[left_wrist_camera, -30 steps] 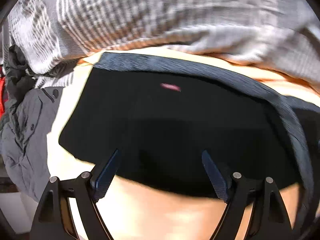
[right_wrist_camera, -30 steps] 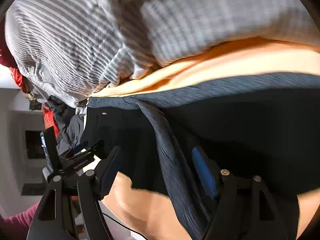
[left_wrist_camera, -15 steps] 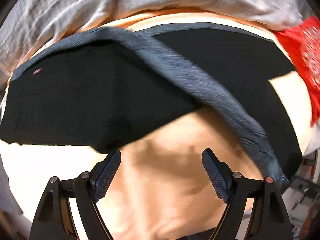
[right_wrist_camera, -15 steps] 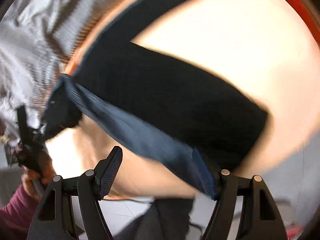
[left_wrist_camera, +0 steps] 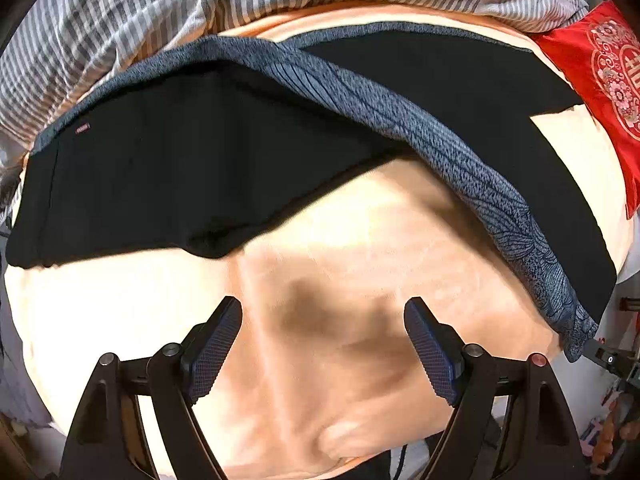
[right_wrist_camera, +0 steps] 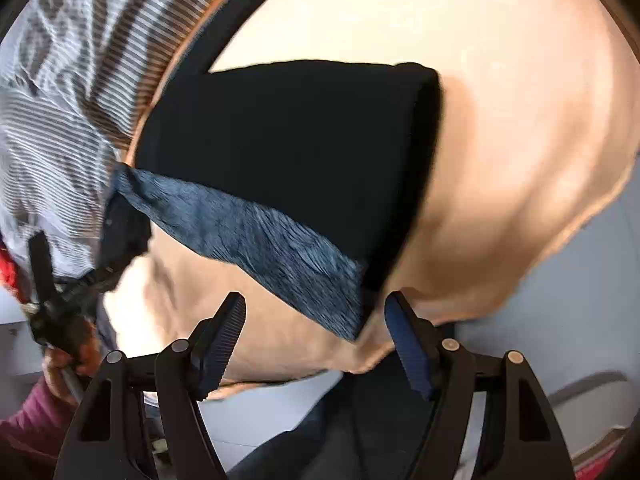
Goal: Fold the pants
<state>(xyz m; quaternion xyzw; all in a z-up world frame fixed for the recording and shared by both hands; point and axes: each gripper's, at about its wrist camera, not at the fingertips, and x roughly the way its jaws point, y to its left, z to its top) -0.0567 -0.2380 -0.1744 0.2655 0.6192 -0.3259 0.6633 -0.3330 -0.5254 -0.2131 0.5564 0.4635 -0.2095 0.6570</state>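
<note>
**Both claws free, pants spread and waiting for a fold**

Across a peach-coloured padded surface [left_wrist_camera: 360, 360] lie the black pants with a mottled blue-grey patterned side band [left_wrist_camera: 200, 168], spread in a wide V: one leg runs toward the left of the left wrist view, the other toward the right, and the band [left_wrist_camera: 460, 148] crosses diagonally between them. Behind them sits a grey-and-white striped sheet [left_wrist_camera: 160, 8], with a red embroidered cushion [left_wrist_camera: 600, 80] at the far right.

The left gripper [left_wrist_camera: 323, 350] points down over bare padding just below the crotch, jaws wide apart with nothing between them. The right gripper [right_wrist_camera: 315, 338] hovers at the hem end of the nearer leg, where the blue-grey band ends [right_wrist_camera: 336, 300]; its jaws also stand apart, the cloth corner lying just ahead of the fingertips and not pinched.

The step in hand looks like choosing grip points for laying one leg over the other. To do it well, the right claw should take the hem corner through both cloth layers, not only the top one. The left should pinch the same leg nearer the crotch, so the leg travels flat. Lift low, carry across, and line up the hems and bands before letting go; a high lift would likely drag the other leg out of place.
</note>
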